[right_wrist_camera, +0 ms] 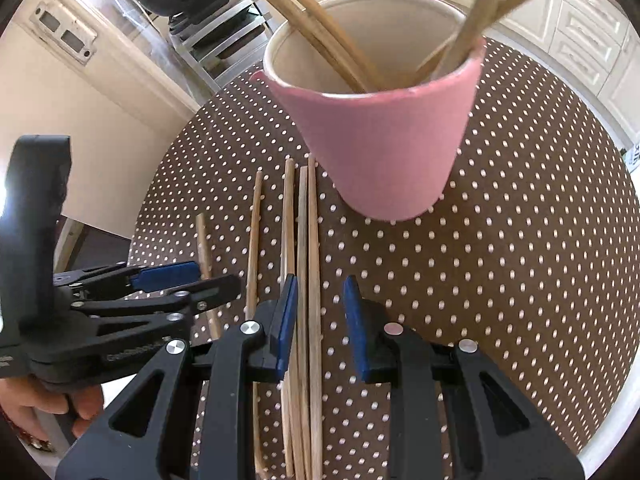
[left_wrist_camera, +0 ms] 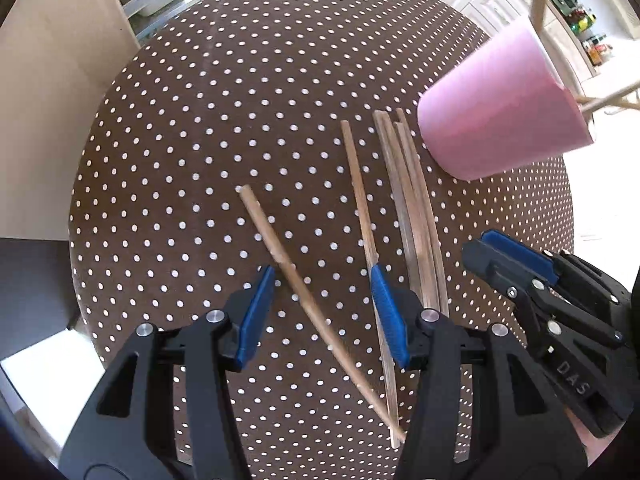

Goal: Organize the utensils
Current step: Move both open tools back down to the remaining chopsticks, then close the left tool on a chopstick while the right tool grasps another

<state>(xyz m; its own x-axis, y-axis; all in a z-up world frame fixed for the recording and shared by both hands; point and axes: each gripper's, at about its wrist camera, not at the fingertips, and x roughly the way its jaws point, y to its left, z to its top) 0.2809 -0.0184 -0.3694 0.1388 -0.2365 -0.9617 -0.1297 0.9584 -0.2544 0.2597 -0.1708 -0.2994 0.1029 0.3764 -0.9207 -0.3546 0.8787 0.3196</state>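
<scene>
Several wooden chopsticks lie on the round brown polka-dot table (left_wrist_camera: 200, 120). One slanted chopstick (left_wrist_camera: 280, 252) runs between the blue pads of my left gripper (left_wrist_camera: 324, 312), which is open and hovers just above it. A second chopstick (left_wrist_camera: 358, 192) passes under its right pad. A bundle of three chopsticks (right_wrist_camera: 308, 240) lies beside the pink cup (right_wrist_camera: 384, 148). My right gripper (right_wrist_camera: 320, 320) is open over this bundle, its pads narrowly apart and not pressing. The cup stands upright and holds several chopsticks (right_wrist_camera: 332, 40).
Each gripper shows in the other's view: the right gripper (left_wrist_camera: 476, 246), the left gripper (right_wrist_camera: 212, 280), with a hand (right_wrist_camera: 24, 408) behind it. A metal rack (right_wrist_camera: 224, 28) and white cabinets (right_wrist_camera: 580, 40) stand beyond the table's edge.
</scene>
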